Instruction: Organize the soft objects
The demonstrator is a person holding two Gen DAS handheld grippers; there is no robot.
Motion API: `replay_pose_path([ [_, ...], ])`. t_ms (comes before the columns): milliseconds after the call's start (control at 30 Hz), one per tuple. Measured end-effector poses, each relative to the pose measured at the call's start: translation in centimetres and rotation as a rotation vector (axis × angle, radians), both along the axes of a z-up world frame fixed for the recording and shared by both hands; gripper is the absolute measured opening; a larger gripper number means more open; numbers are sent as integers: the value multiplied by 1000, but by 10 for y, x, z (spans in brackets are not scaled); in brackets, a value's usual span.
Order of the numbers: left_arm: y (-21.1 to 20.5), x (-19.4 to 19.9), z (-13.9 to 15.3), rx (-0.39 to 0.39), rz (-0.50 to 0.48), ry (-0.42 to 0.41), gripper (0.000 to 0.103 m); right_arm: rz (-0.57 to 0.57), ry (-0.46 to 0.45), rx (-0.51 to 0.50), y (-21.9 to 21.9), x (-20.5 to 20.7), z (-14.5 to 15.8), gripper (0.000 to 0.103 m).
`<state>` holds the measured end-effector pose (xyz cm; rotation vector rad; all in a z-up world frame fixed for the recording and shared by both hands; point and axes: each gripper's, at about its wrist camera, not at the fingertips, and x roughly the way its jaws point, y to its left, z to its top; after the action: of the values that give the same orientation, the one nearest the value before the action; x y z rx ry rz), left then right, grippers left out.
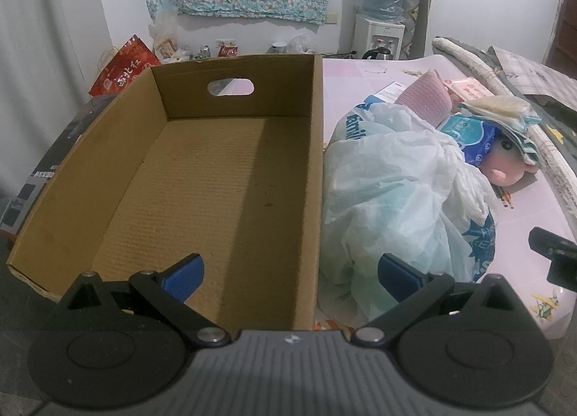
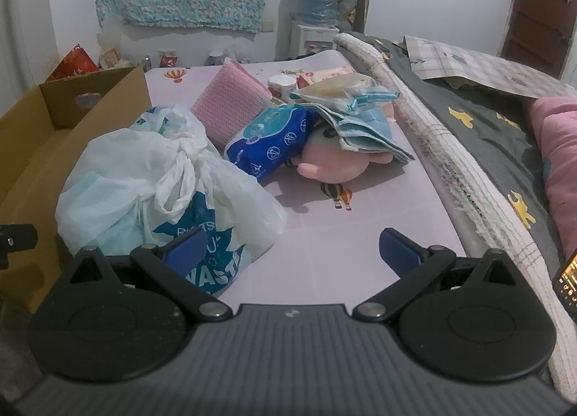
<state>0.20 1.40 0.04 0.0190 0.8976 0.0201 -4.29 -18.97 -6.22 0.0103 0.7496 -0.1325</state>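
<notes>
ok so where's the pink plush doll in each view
Left wrist: pink plush doll at far right, mid-height, head under the striped towel.
Right wrist: pink plush doll near centre, beside the blue wipes pack.
Shared landmark: the knotted white plastic bag.

Soft items [image 2: 274, 135] heaped beside empty box [image 1: 202, 178]

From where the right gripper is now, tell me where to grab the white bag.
Take the white bag by its knotted neck, coming from above with the right gripper, which is open. The knot stands up as a narrow twisted bunch, probably thin enough to pinch, while the body is wide, slack film that would likely slip.
</notes>
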Motion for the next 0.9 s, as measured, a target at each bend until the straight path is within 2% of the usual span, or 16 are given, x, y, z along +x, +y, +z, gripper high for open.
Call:
replay_pose_path([
  [233,2,0,1,12,-4,-3,103,-12,21,-3,-4,4,-3,102],
  [400,4,0,9,38,-34,-48,103,-17,47,48,-15,6,-11,102],
  [600,-4,13,29,66,-113,-128,103,-15,1,181,-38,-1,-23,102],
  [700,-16,22,39,74,-169,-162,103,-34,-12,199,-47,-1,-31,102],
  [900,-43,49,56,14,-267,-170,102,-61,-73,236,-70,0,-36,102],
])
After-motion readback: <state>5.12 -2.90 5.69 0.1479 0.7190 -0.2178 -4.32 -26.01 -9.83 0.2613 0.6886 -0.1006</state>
